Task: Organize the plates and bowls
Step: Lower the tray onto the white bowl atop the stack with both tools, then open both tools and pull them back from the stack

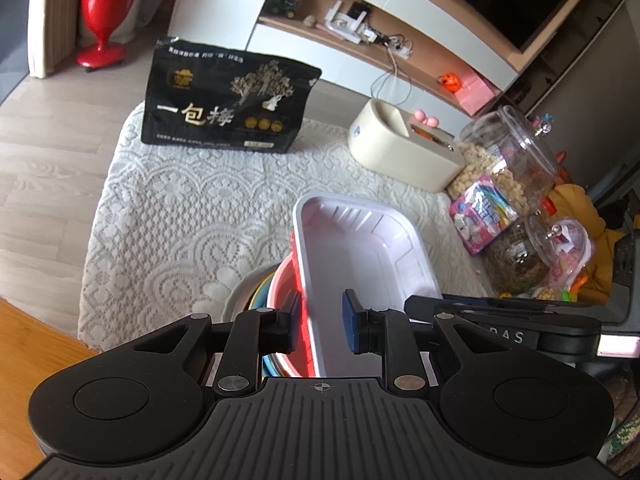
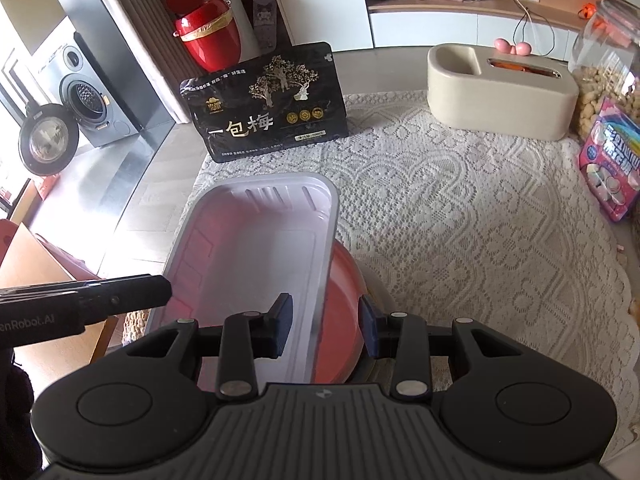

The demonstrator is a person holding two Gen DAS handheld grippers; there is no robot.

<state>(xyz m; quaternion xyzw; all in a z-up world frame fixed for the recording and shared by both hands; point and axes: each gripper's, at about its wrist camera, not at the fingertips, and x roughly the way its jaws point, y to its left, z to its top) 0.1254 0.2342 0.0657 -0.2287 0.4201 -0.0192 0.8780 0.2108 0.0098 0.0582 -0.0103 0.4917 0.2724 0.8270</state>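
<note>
The left gripper (image 1: 320,320), low in the left wrist view, straddles the left rim of the one white tray (image 1: 360,248) and the red bowl (image 1: 286,300); whether its pads press them I cannot tell. The right gripper (image 2: 326,330), low in the right wrist view, has the tray's right rim and the bowl's edge between its pads; its grip is likewise unclear. The tray sits tilted on the red bowl at frame centre. Under that bowl the left view shows more rims, blue, yellow and white, mostly hidden, so their count is uncertain. Further out on the lace cloth (image 2: 460,208) stand one black bag (image 2: 268,104), one beige box (image 2: 496,88) and, at the right edge, two clear jars (image 1: 508,152), cut off in the right view.
</note>
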